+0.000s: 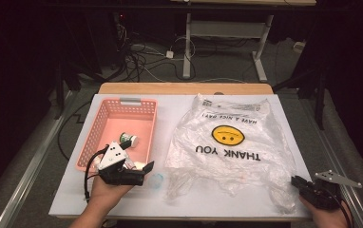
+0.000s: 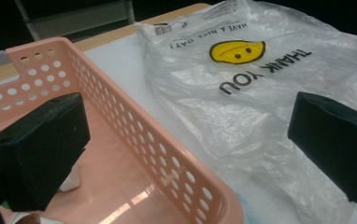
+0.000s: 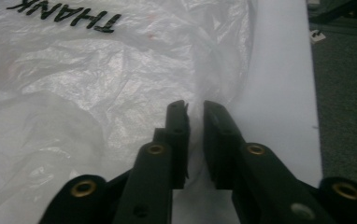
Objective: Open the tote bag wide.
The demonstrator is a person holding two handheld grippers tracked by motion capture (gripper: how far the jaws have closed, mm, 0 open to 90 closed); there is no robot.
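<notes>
While crinkled clear plastic bag [image 1: 227, 142] with black "THANK YOU" print and yellow smiley is lying flat on white tabletop [image 1: 170, 109], its near right edge is being pinched by right gripper [image 3: 194, 108], jaws nearly together. Left gripper [image 2: 186, 135] is being held spread wide, empty, over rim of pink perforated plastic basket [image 2: 120, 130].

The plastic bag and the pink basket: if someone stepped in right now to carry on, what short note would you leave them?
Right gripper: jaws nearly together, pinching the near right edge of the plastic bag.
Left gripper: jaws wide open with nothing between them, held at the near right corner of the pink basket.
Things: the bag lies flat on the white table, printed side up. A small green-and-white container lies in the basket.
Done: the bag's edge is gripped.
Left, probably: open the bag and move the container into it.
</notes>
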